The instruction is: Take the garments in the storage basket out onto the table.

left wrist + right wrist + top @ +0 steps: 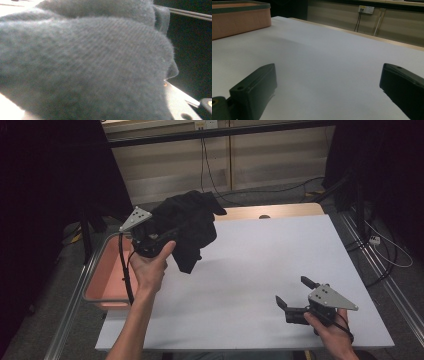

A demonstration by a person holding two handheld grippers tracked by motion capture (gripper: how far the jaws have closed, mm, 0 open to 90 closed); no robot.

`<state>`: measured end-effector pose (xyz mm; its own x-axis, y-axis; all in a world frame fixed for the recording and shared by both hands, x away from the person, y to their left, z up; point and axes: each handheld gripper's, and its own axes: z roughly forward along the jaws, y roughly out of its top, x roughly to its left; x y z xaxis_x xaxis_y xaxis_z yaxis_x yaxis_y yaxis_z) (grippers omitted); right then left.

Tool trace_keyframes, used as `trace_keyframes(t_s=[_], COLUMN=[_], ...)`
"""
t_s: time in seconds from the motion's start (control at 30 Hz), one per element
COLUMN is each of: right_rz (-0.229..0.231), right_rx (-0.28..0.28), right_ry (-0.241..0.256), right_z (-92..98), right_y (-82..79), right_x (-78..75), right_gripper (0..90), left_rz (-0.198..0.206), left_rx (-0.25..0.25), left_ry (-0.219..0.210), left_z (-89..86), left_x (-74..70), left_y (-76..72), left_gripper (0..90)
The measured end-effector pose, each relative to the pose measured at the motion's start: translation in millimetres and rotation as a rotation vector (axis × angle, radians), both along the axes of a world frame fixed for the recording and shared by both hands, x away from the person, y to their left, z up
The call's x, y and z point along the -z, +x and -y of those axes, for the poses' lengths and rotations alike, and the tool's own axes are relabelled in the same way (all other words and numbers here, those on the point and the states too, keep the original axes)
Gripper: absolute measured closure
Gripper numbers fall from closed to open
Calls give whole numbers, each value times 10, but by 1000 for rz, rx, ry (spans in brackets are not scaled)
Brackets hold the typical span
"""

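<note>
A black cloth (192, 217) hangs bunched above the table's far left corner, and my left gripper (167, 234) is shut on it. A hand holds that gripper up, with its grey plate (135, 218) at the left. In the left gripper view the dark woven cloth (82, 65) lies right against the camera and hides the jaws. My right gripper (294, 291) rests low near the table's front right, open, with nothing between its jaws. In the right gripper view the right gripper (329, 90) has bare white table between its wide-apart jaws.
A pink bin (105, 280) stands off the table's left edge, also seen in the right gripper view as the bin (237, 20) at the far left. The white table top (260, 265) stretches between the two grippers. Cables (385, 250) lie on the floor at the right.
</note>
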<state>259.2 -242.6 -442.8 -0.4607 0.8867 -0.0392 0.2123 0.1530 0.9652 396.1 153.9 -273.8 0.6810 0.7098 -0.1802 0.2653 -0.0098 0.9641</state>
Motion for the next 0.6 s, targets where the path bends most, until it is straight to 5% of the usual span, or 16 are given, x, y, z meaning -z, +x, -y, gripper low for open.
trace_keyframes(t_s=[0.6], right_rz=[2], right_rx=[-3], right_ry=[2], right_z=[6], right_y=[-10], right_x=[-4], right_gripper=[7], left_rz=[-51], left_rx=[131], left_ry=[49], left_z=[555], left_x=[144], left_y=[8], left_gripper=[662])
